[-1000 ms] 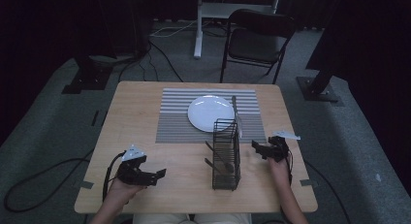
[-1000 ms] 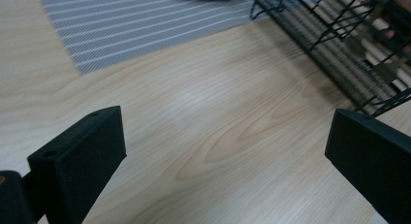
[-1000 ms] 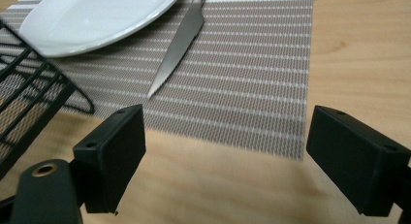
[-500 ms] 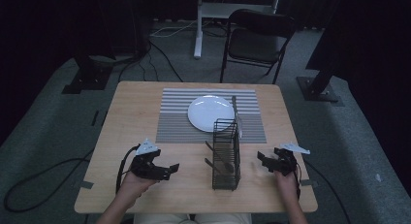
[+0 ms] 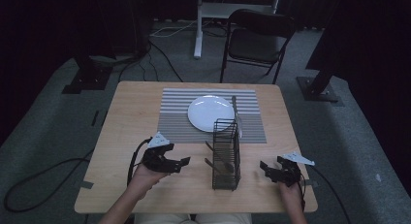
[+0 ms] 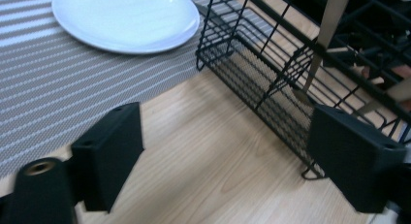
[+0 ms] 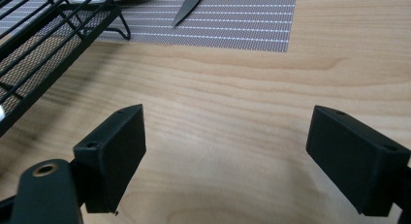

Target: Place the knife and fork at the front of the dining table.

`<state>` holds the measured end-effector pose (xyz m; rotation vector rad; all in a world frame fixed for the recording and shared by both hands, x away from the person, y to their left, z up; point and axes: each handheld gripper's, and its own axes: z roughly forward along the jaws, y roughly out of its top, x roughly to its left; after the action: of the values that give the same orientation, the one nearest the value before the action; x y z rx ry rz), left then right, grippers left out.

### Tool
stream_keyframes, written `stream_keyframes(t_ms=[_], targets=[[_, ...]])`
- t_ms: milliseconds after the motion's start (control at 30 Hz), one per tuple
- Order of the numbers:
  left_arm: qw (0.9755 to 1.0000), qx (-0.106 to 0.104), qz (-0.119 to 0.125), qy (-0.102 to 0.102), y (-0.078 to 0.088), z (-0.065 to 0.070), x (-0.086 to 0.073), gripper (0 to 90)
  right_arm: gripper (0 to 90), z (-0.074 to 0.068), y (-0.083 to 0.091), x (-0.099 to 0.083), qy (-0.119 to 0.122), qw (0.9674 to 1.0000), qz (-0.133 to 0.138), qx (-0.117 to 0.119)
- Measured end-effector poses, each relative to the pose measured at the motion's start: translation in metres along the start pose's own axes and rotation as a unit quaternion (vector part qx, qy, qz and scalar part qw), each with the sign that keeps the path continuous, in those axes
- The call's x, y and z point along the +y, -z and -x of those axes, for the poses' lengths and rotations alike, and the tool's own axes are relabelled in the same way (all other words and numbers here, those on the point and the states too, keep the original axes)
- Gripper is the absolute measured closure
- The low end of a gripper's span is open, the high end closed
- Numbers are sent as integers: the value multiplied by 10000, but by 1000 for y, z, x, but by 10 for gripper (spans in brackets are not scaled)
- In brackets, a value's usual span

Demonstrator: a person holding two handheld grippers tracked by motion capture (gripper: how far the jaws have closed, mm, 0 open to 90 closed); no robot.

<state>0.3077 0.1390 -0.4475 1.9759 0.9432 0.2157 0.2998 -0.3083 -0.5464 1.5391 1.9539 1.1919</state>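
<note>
A black wire basket [image 5: 226,153] stands on the wooden table [image 5: 135,112], its far end on a striped placemat [image 5: 174,112]. It holds a few utensils [image 6: 329,25]. A white plate [image 5: 212,112] lies on the mat, with a knife [image 5: 236,115] along its right side. My left gripper [image 5: 180,163] is open, left of the basket and pointing at it; its own view shows the basket [image 6: 271,64] close beyond the jaws and the plate [image 6: 123,18] farther off. My right gripper [image 5: 266,168] is open and empty over bare wood, right of the basket [image 7: 43,44]. The knife tip [image 7: 189,6] lies ahead of it.
A folding chair [image 5: 257,40] and a white stand [image 5: 198,25] are beyond the far edge of the table. Dark stand bases and cables lie on the grey floor around it. Bare wood stretches along the table's left side and near edge.
My left gripper has moved right, closer to the basket. My right gripper has drawn back toward the near edge of the table. Both stay open.
</note>
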Motion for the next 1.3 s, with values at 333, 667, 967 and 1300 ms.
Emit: stream_keyframes(t_ms=[333,667,967,1300], targets=[[9993,-318,4,-203,-18,19,19,192,137,-2,15,-13,-14,10000,50,-6],[9978,-620,116,-191,-28,35,31,265,139,0,32,-25,61,9999,-26,-107],[9961,-823,91,-311,-36,43,35,446,140,3,44,-35,-13,9999,156,-27],[9957,-845,38,-376,-49,49,33,740,140,5,45,-37,-63,9998,179,35]])
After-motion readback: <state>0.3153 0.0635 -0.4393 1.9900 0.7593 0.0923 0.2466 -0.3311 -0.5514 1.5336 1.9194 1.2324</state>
